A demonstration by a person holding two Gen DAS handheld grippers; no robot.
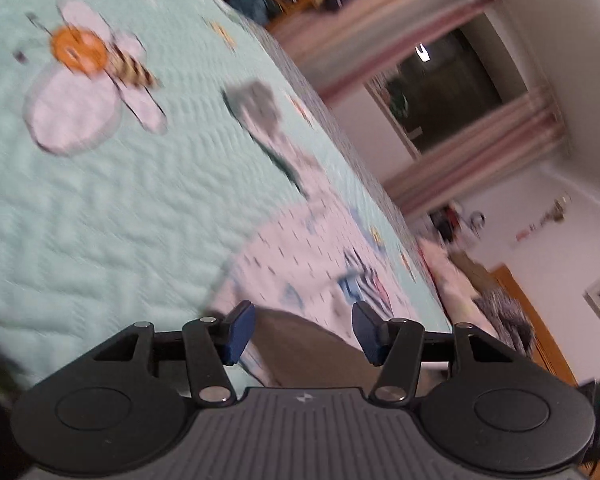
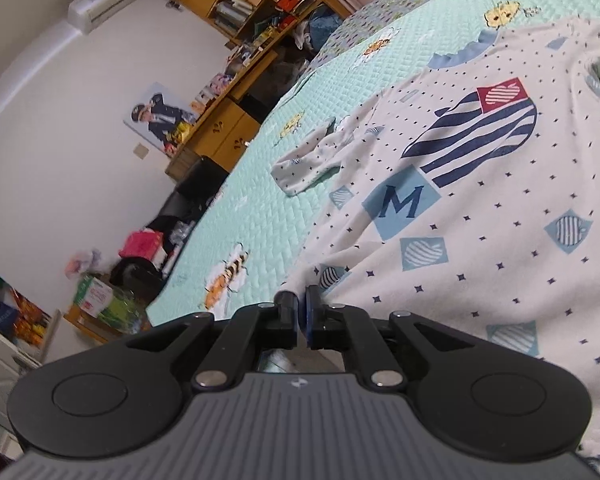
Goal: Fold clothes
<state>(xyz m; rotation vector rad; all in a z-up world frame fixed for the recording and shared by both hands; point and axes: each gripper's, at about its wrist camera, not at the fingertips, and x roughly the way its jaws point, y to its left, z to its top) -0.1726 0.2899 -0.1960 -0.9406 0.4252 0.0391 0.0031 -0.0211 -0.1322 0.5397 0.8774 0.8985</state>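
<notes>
- Nearest, right gripper point(image 2: 302, 312) pinches the shirt point(image 2: 480, 216) hem, lower centre.
- Left gripper point(image 1: 303, 334) gapes half-wide, empty.
- Shirt lies flat on the bed point(image 2: 260, 184), sleeve point(image 2: 312, 156) out; I judge folding barely begun.

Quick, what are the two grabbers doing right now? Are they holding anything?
Left gripper: open, nothing between its fingers.
Right gripper: shut on the edge of the white shirt.

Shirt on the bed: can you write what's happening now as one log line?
shirt: spread on bed | right gripper: shut on shirt hem | left gripper: open, empty
</notes>
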